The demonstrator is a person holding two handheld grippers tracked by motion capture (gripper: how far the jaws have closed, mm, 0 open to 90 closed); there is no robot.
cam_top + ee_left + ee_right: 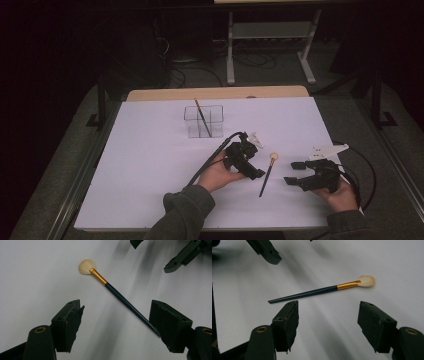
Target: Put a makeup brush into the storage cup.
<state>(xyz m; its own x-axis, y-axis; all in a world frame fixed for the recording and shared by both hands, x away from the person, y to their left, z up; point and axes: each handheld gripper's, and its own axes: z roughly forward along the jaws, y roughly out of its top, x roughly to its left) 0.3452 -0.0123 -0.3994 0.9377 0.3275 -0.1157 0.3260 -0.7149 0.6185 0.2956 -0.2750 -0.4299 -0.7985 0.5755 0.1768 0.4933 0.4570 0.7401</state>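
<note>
- The left hand-held gripper (256,173) hangs low over the white surface (150,165), jaws spread wide with nothing between the pads; in the left gripper view the dark handle of the loose brush (120,296) runs just under the tip of the right-side jaw, but I cannot tell whether it touches.
- The right hand-held gripper (294,172) sits on the other side of that brush, jaws likewise spread and empty, pointing toward it; in the right gripper view the brush (322,291) lies flat just beyond the jaw tips.
- The loose brush (267,175) lies on the surface between the two hand-held grippers, its pale fan-shaped bristles toward the far side, its thin handle end toward the person.
- Farther back stands a clear holder (203,121) with compartments; a second brush (202,117) already leans inside it.
- Judged from this: one brush looks stowed, one is left. The grasp on the loose brush is not yet made; picking it up, carrying it to the holder and dropping it in remain.
</note>
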